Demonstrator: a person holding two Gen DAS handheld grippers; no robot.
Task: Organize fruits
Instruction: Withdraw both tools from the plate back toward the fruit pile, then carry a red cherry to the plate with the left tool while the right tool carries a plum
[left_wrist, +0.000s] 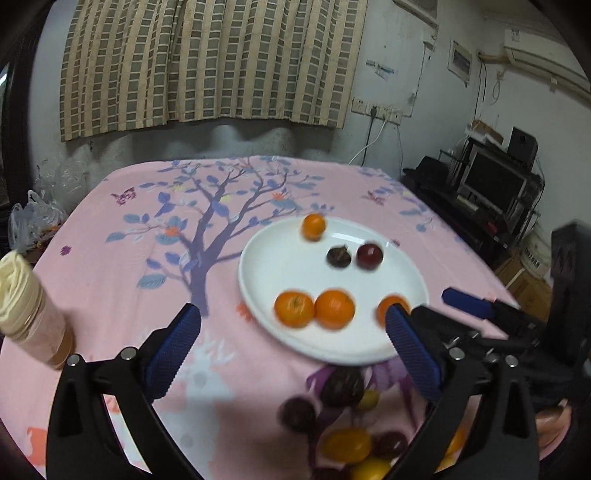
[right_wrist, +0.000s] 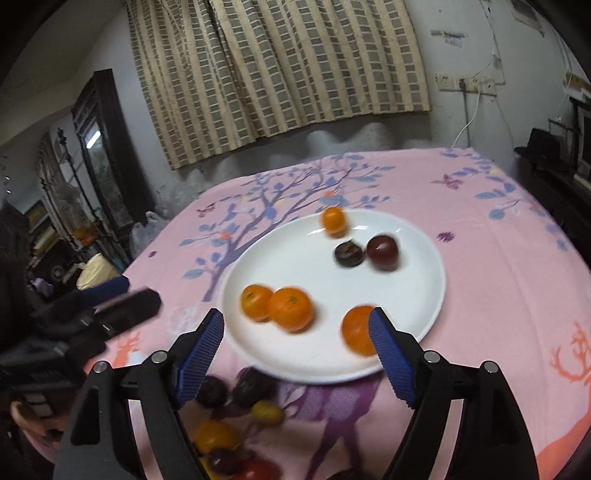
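A white plate (left_wrist: 280, 266) (right_wrist: 280, 258) lies on the pink tablecloth. It holds two oranges (left_wrist: 294, 309) (right_wrist: 256, 301) side by side, a third orange (left_wrist: 391, 306) (right_wrist: 354, 328) near its front rim, a small orange (left_wrist: 314, 227) (right_wrist: 333, 220) at the back and two dark fruits (left_wrist: 338, 256) (right_wrist: 349, 253). A loose pile of dark and yellow fruits (left_wrist: 347, 445) (right_wrist: 214, 435) lies on the cloth in front of the plate. My left gripper (left_wrist: 293, 314) is open above the plate's near edge, holding nothing. My right gripper (right_wrist: 295, 316) is open beside it, also holding nothing.
A jar with a cream cap (left_wrist: 26, 302) (right_wrist: 96, 271) stands at the table's left edge. A plastic bag (left_wrist: 33, 218) sits beyond that edge. A dark stand with a screen (left_wrist: 491, 184) is off the right side. A curtain (left_wrist: 207, 62) hangs behind.
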